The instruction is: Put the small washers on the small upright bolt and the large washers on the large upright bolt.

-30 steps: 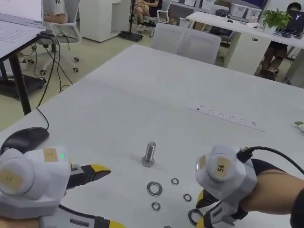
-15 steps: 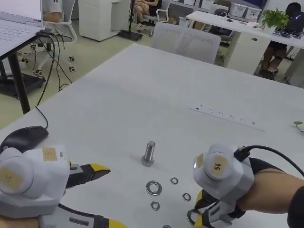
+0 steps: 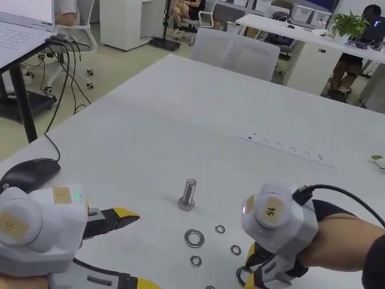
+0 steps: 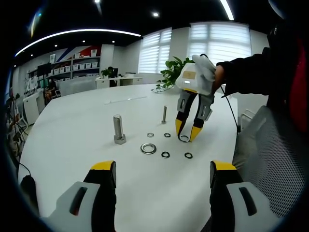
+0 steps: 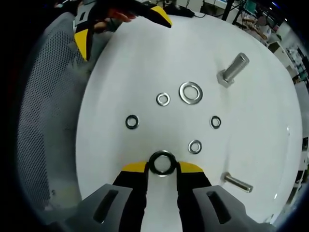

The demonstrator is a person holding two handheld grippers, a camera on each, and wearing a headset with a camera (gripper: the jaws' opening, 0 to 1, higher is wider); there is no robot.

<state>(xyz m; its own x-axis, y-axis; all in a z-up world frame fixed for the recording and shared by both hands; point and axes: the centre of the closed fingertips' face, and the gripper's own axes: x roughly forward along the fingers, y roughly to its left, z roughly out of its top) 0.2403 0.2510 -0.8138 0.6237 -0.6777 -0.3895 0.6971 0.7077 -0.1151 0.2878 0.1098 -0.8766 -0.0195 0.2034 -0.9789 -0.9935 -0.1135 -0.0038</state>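
Your left gripper (image 4: 163, 169) hangs open and empty. The large upright bolt (image 3: 188, 195) stands mid-table. Your right gripper (image 4: 186, 134) pinches a large washer (image 5: 162, 153) low at the table (image 3: 180, 120). Next, lift it and centre its hole over that bolt.

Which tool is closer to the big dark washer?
Right. The right tool has its jaws against both sides of the dark washer; the left tool sits apart, beyond the other washers.

The table (image 3: 180, 114) lies open across its middle and far side, save a power strip (image 3: 286, 146) toward the right edge. Near the front edge stand the large bolt (image 3: 189, 195) and small bolt (image 4: 164, 114), with washers (image 3: 194, 238) scattered beside them. A mouse (image 3: 30, 173) sits at the left edge.
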